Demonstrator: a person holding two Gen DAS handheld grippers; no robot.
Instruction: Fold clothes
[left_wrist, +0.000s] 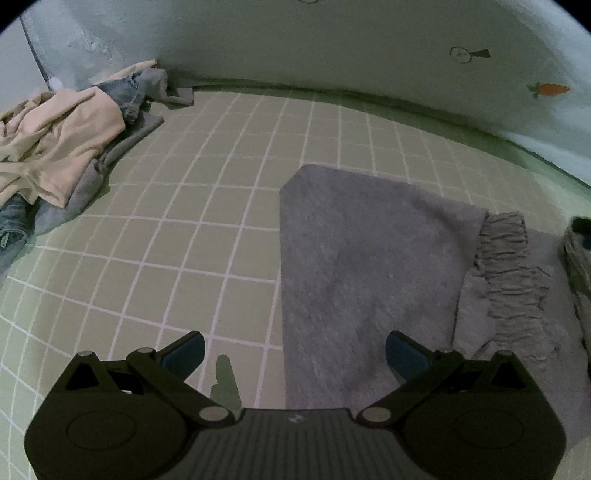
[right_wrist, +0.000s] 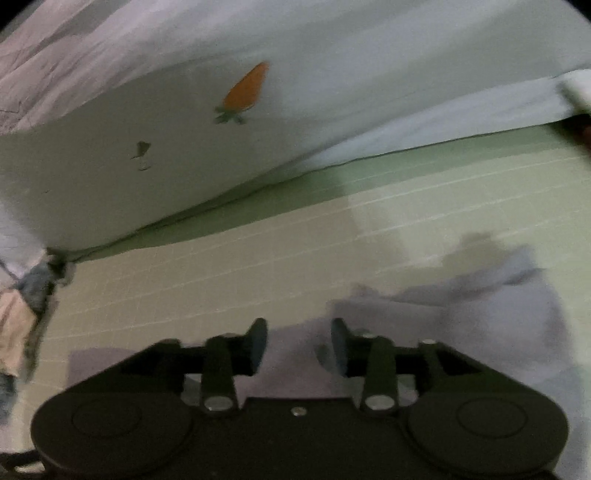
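A grey fleece garment (left_wrist: 362, 251) lies flat on the green checked sheet (left_wrist: 207, 192), folded over, with its ribbed waistband (left_wrist: 509, 273) at the right. My left gripper (left_wrist: 295, 350) is open and empty, just above the garment's near left edge. In the blurred right wrist view the same grey garment (right_wrist: 480, 314) lies under and ahead of my right gripper (right_wrist: 299, 339), which is open with nothing between its fingers.
A heap of unfolded clothes (left_wrist: 55, 147), beige, denim and grey, lies at the far left, also visible in the right wrist view (right_wrist: 26, 314). A pale sheet with carrot prints (left_wrist: 548, 89) rises along the back. Another dark item (left_wrist: 580, 251) sits at the right edge.
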